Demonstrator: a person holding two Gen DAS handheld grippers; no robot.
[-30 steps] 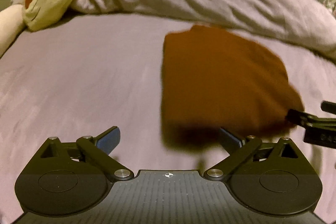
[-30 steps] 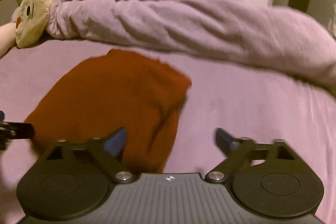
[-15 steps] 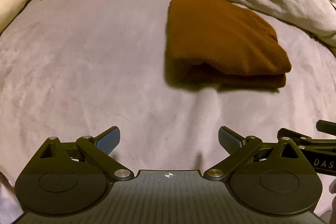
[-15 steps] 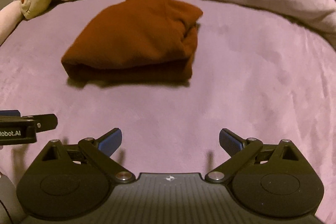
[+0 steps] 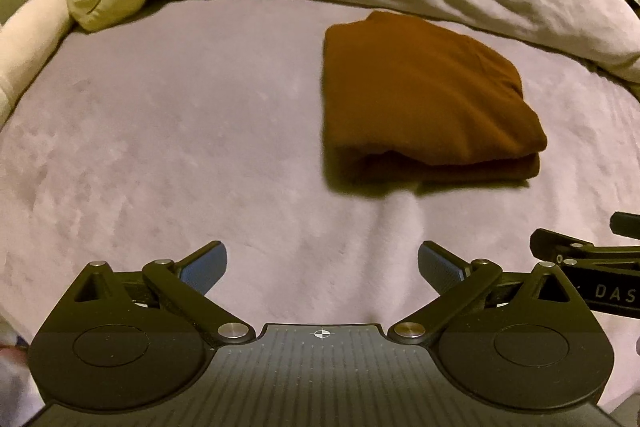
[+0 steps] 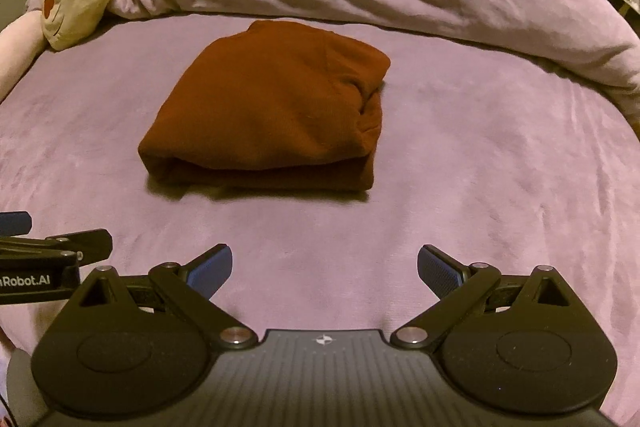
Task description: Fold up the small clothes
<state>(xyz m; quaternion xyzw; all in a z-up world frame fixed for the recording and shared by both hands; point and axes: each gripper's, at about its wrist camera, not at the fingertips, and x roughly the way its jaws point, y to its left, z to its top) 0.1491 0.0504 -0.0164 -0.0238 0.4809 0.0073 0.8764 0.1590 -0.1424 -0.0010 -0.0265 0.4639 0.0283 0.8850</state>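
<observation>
"DAS" shows on the right gripper at 3 o'clock in the left view; "Robot.AI" on the left gripper at 9 o'clock in the right view. Both grippers' jaws are spread wide, empty. The folded garment lies on the bed, at 1 o'clock from the left gripper. Since 1 s ago, both grippers have drawn back from it.

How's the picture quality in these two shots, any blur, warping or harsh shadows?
Left wrist view: sharp, dim warm light, fisheye bends the bed; the folded brown garment casts a dark shadow at its near edge. Right wrist view: equally sharp, same curved distortion, softer shadow under the garment.
</observation>
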